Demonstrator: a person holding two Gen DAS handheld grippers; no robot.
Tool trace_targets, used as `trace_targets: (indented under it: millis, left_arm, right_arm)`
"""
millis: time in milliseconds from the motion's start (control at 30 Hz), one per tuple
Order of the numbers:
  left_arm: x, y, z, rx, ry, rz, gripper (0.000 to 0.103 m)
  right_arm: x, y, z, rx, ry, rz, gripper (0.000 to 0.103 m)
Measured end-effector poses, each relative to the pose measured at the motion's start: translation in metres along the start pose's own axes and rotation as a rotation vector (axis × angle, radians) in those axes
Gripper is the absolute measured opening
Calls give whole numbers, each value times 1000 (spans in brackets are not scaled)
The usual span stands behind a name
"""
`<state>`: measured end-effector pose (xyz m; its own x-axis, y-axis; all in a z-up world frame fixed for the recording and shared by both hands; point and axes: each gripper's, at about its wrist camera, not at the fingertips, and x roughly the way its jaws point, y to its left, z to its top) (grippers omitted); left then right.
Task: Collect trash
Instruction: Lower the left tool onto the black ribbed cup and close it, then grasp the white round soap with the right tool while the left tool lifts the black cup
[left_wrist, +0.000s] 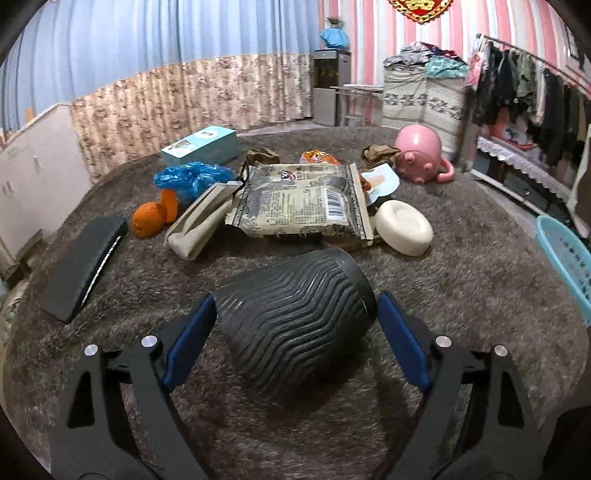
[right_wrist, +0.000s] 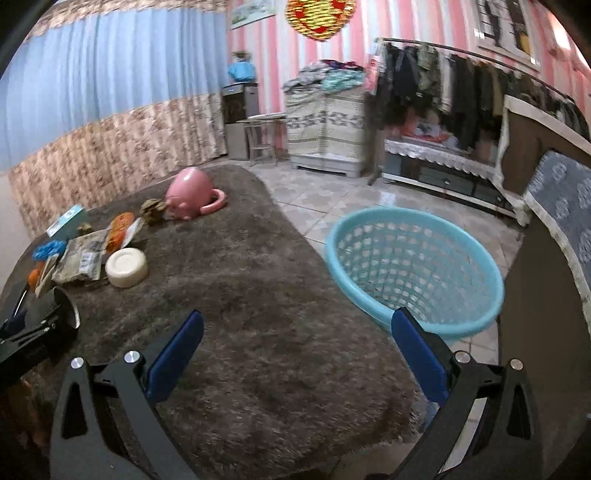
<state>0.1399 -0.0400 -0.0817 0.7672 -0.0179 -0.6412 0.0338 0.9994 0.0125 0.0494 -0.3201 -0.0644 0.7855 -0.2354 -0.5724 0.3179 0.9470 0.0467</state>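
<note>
A black ribbed cup (left_wrist: 295, 317) lies on its side on the brown shaggy carpet (left_wrist: 461, 280). My left gripper (left_wrist: 296, 310) is open with its blue pads on either side of the cup. Behind the cup lies trash: a large grey snack wrapper (left_wrist: 299, 201), a beige packet (left_wrist: 201, 225), orange peel (left_wrist: 151, 218), a blue plastic bag (left_wrist: 194, 179) and an orange wrapper (left_wrist: 319, 158). My right gripper (right_wrist: 295, 336) is open and empty over the carpet, left of a light blue plastic basket (right_wrist: 413, 266) on the tiled floor.
A white round bowl (left_wrist: 404, 227), a pink pig-shaped pot (left_wrist: 421, 153), a teal box (left_wrist: 199, 146) and a black flat case (left_wrist: 86, 266) also sit on the carpet. Cabinets, a clothes rack and a dark sofa arm (right_wrist: 546, 295) stand on the right.
</note>
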Motion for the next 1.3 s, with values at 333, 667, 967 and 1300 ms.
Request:
trace_targets:
  millis: [333,667,967,1300]
  left_arm:
    - [-27,43,14,10,-90,-17,85]
    - [-30,109,50,23,-189,98,85]
    - [-8,142,51,-53,-150,132,85]
    - [-19,126,56,-31,-173,130,85]
  right_arm:
    - [39,71,27,-162,16,227,99]
    - [102,144,39,-250,84,349,99]
    - [143,190,32,-300,218,425,78]
    - [119,149,41,-176,142,466,61]
